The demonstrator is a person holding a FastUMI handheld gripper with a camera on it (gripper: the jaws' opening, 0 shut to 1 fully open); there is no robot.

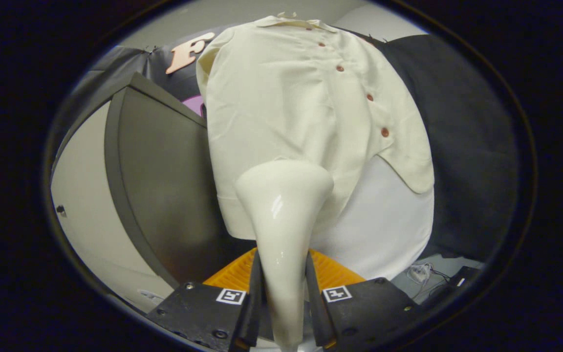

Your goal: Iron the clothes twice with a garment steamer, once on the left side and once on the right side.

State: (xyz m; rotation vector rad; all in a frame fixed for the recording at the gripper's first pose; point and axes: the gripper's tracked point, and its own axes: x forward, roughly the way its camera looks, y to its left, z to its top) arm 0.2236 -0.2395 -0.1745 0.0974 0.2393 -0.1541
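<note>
A grey panel stands at the left, close beside the cream shirt hanging just ahead. The gripper has its fingers pinching the steamer's white neck, its flared head at the hem left of the buttons. Keep the head flat and glide steadily upward, clear of panel and buttons; cables lie lower right.

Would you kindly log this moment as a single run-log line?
tongs: shut on steamer | steamer: head against lower shirt front | shirt: cream, hanging, buttoned | white board: behind shirt
</note>
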